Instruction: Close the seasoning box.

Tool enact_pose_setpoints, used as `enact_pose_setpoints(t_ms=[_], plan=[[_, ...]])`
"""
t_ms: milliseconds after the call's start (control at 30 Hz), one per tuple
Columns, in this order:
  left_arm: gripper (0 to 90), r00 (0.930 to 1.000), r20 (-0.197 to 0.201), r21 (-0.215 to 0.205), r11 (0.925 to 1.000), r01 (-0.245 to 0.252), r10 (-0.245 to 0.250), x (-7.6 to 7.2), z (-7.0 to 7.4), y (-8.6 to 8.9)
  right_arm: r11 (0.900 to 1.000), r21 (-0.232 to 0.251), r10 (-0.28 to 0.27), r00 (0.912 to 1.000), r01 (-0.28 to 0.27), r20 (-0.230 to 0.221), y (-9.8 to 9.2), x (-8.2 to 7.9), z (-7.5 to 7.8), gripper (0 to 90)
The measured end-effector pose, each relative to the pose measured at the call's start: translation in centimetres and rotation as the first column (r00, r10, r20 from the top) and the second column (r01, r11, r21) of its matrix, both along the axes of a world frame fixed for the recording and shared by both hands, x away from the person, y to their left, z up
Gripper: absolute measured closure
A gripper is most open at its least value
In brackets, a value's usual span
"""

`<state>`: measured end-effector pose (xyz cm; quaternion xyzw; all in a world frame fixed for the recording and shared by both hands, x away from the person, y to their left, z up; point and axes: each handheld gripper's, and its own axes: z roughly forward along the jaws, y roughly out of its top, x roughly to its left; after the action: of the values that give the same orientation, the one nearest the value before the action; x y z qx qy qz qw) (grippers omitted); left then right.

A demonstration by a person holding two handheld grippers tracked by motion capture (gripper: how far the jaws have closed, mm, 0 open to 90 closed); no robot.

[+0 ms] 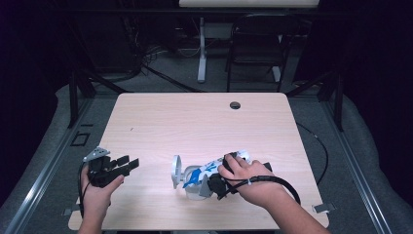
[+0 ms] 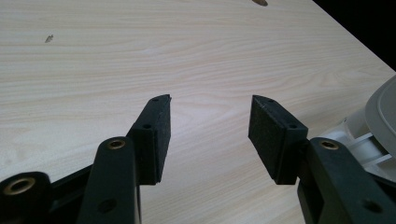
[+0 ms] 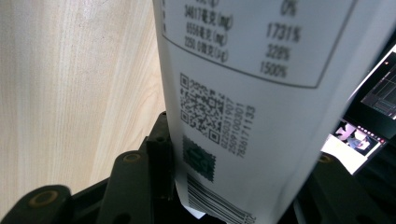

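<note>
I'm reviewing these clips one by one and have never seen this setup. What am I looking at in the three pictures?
A person sits at a wooden table with a handheld two-jaw claw in each hand; there is no robot arm. The high view looks down from above the person's side. The other two pictures come from cameras riding on each claw, looking along its black jaws. The left claw is open with nothing between its jaws, over bare wood. The right claw is closed on a white container with a blue label, printed with a nutrition table, QR code and barcode. Its flip lid stands open.
</note>
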<state>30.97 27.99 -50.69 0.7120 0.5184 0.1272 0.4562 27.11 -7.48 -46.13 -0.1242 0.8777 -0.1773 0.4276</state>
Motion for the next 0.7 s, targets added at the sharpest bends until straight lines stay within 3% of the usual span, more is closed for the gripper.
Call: enact_pose_setpoints(t_ms=[700], plan=[[49.1, 1.0000, 0.001, 0.001, 1.0000, -0.005, 0.005, 0.03, -0.11, -0.04, 1.000, 0.011, 0.000, 1.0000, 0.000, -0.006, -0.01, -0.01, -0.04, 55.2]])
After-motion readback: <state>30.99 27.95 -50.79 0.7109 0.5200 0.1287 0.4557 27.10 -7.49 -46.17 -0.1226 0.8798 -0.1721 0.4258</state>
